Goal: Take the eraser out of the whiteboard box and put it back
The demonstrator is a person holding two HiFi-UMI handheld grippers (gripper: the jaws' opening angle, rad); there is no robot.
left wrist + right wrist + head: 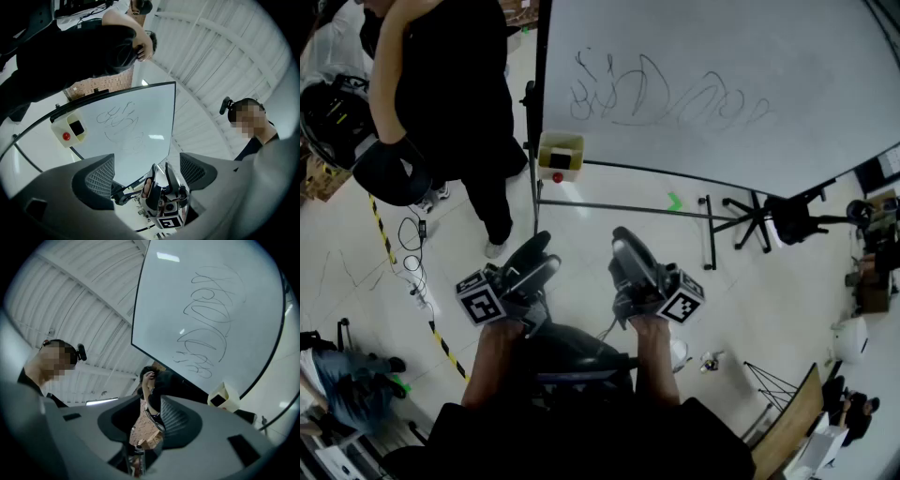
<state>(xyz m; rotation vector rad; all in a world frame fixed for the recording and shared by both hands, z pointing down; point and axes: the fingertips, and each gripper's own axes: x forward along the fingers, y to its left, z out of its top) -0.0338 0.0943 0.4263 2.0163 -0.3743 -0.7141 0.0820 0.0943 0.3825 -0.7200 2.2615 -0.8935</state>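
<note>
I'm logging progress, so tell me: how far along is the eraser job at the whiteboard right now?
The black eraser sits in the whiteboard box at the whiteboard's lower corner. Nothing is in hand: left gripper and right gripper are empty, jaws apart, well short of the box. Either everything remains or it is already back; this moment can't tell.

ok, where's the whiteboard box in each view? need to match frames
Head view: whiteboard box upper centre-left, at the whiteboard lower-left corner.
Left gripper view: box at left, mid-height, on the board's corner.
Right gripper view: box lower right, under the board's edge.
Shared landmark: the scribbles on the board.
</note>
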